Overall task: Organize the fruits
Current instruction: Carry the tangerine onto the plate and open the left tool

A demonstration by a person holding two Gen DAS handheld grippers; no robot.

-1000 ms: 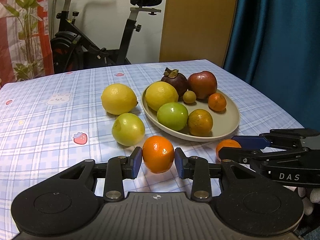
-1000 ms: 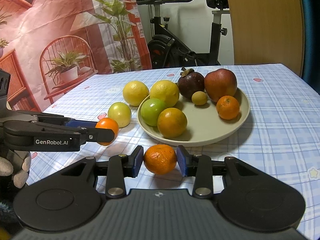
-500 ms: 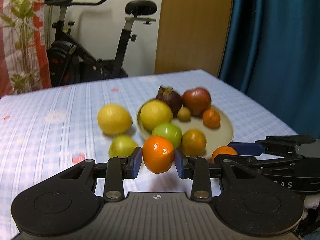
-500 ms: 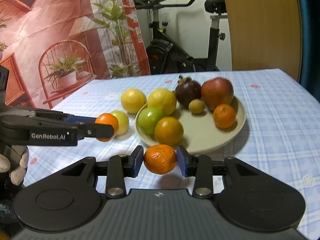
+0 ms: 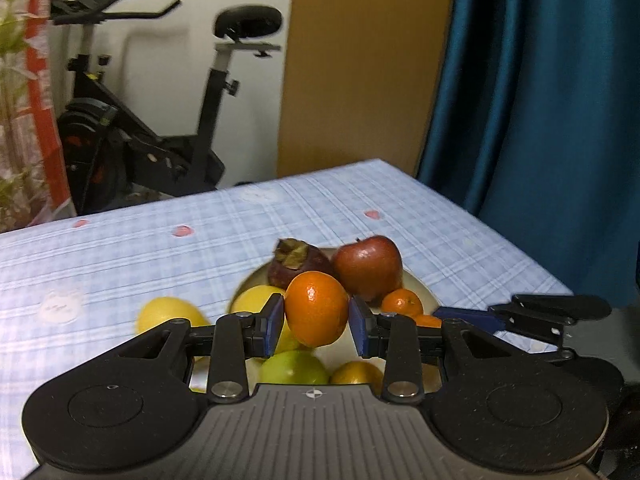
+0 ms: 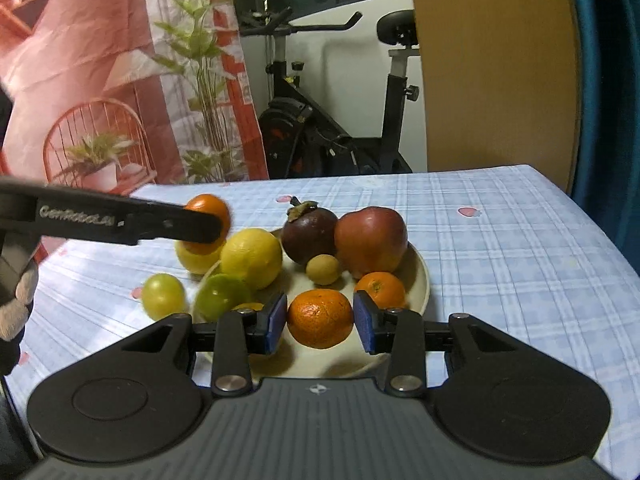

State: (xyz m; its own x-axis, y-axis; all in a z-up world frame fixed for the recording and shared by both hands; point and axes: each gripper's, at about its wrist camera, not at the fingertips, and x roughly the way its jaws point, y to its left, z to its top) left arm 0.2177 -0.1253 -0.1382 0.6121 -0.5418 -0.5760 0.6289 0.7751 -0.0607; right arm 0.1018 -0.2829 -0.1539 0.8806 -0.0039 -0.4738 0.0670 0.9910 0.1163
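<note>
Left wrist — left gripper (image 5: 317,322) pinching orange (image 5: 316,309) | right gripper (image 6: 320,322) pinching tangerine (image 6: 320,318) — both round, axis unclear

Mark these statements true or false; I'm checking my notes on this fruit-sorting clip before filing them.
1. The left gripper is shut on an orange. True.
2. The right gripper is empty. False: it grips a mandarin between its pads.
3. A red apple lies on the plate next to a mangosteen. True.
4. All the fruit is on the plate. False: a green fruit and a lemon lie on the tablecloth beside it.
5. The plate holds a banana. False: none is in view.
</note>
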